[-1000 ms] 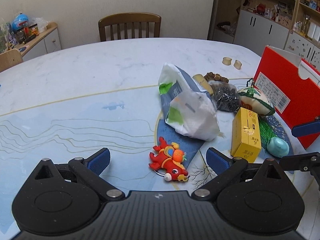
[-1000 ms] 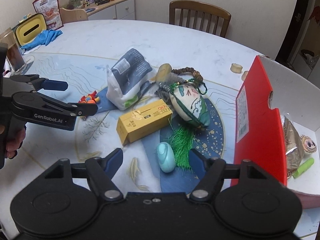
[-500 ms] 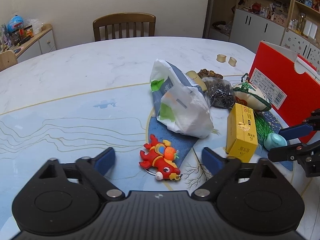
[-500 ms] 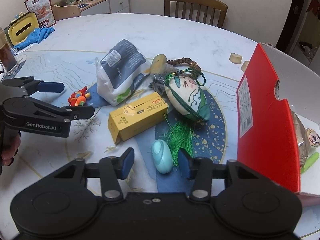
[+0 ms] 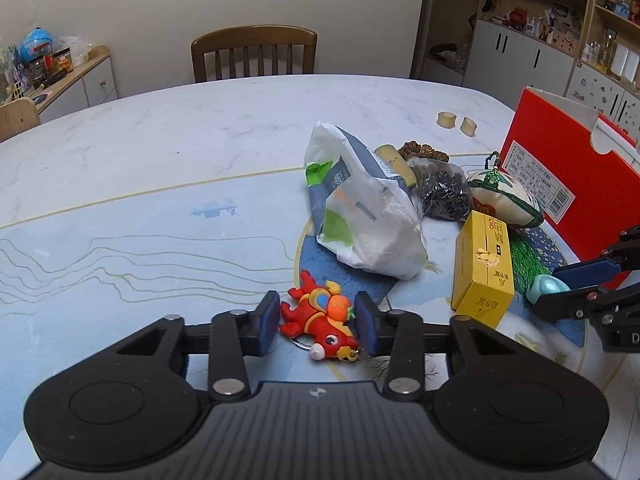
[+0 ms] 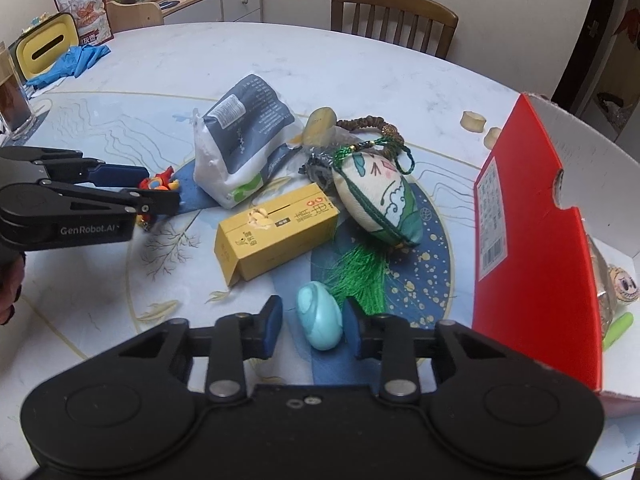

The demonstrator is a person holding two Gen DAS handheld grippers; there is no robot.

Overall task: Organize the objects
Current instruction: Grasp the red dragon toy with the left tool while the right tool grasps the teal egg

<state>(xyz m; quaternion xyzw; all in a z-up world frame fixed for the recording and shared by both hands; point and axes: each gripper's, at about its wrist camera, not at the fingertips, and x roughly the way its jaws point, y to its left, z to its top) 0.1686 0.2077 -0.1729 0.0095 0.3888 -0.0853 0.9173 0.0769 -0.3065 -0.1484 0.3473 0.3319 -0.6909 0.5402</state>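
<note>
A red dragon keychain toy (image 5: 320, 316) lies on the table between the blue pads of my left gripper (image 5: 317, 322). Its jaws are closing, the pads right beside the toy's sides. The right wrist view shows the toy (image 6: 158, 182) between that gripper's fingertips (image 6: 160, 188). A teal egg-shaped thing (image 6: 320, 316) lies between the pads of my right gripper (image 6: 313, 322). Those jaws are closing too: the right pad meets the egg and a gap stays on the left. A red open box (image 6: 528, 248) stands to the right.
A yellow carton (image 6: 276, 232), a white and grey bag (image 6: 240, 136), an embroidered sachet with a green tassel (image 6: 376, 200), a dark bag of seeds (image 5: 440, 196) and brown beads lie in a cluster. Two small rings (image 5: 456, 122) sit farther back. A chair (image 5: 254, 54) stands behind the table.
Both grippers' jaws have narrowed from wide open, the left around the dragon toy, the right around the teal egg. Both views have crept slightly closer to the objects.
</note>
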